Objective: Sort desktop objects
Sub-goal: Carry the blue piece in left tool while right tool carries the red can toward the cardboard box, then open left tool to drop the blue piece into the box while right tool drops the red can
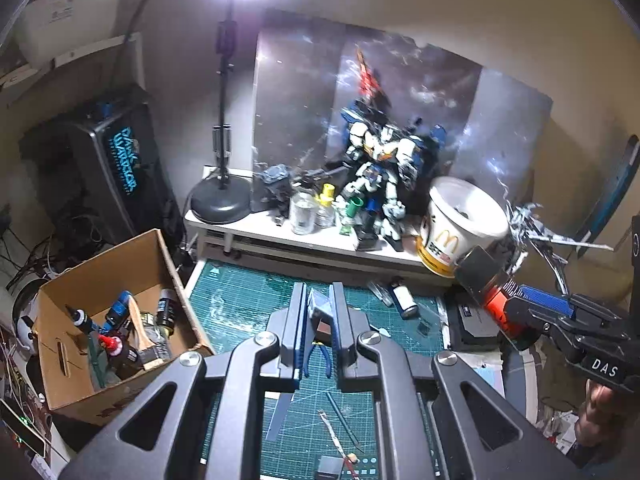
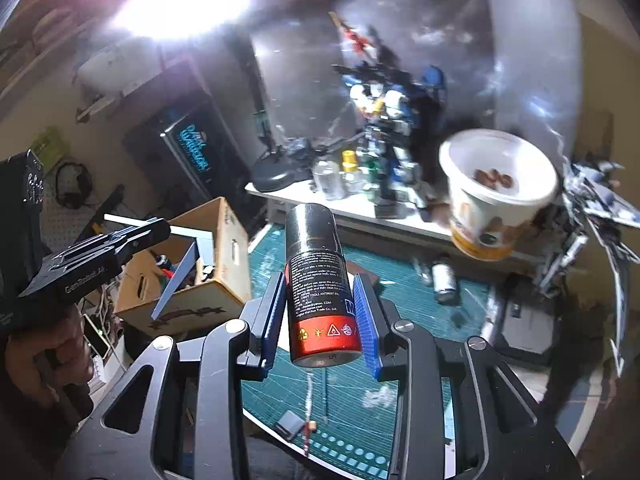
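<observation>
The spray can is showing a glossy metal body with a shiny red band and a dull silvery base, and the ribbed blue plastic pads of the right claw are pressing on it. The left claw is gripping a thin grey strip with a matt, plastic look. The cutting mat is looking like scuffed green rubbery sheet. The box is showing matt brown cardboard. The tub is looking like smooth white paper.
</observation>
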Available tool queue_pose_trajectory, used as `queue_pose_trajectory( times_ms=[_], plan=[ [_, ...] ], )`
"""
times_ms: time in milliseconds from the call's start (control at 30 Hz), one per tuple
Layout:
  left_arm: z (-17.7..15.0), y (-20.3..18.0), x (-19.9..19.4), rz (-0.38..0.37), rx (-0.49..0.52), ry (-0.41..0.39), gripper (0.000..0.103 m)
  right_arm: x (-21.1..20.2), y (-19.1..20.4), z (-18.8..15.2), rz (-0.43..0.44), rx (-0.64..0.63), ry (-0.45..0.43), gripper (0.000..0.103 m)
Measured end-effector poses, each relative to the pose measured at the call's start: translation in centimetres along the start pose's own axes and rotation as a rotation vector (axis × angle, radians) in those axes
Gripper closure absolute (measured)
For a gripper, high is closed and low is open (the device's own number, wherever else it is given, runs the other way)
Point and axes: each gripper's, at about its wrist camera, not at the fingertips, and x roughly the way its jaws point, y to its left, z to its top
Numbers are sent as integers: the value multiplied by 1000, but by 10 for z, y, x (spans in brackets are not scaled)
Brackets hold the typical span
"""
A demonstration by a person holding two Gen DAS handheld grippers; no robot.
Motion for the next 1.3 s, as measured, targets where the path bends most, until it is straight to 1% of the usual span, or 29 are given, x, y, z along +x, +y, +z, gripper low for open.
queue_pose_trajectory(
  times_ms=[200, 333, 600, 800, 933, 1000, 1200, 1300],
  plan=[
    [9, 32, -3, 5, -10, -14, 92, 18, 39, 18, 23, -37, -4, 71],
    [16, 65, 0, 6, -22, -10, 92, 36, 66, 29, 13, -33, -6, 71],
    [33, 156, 6, 33, -63, -2, 92, 85, 128, 50, -4, -35, 18, 71],
    [34, 221, 12, 63, -104, 19, 92, 133, 178, 58, -5, -53, 57, 71],
    [31, 258, 13, 101, -144, 38, 92, 163, 207, 62, 13, -67, 80, 71],
    [29, 270, 12, 125, -160, 43, 92, 175, 218, 65, 28, -75, 93, 71],
    [16, 299, 3, 237, -227, 46, 92, 208, 241, 70, 82, -130, 128, 71],
    [6, 316, -1, 281, -273, 62, 92, 228, 249, 69, 113, -167, 169, 71]
  ],
)
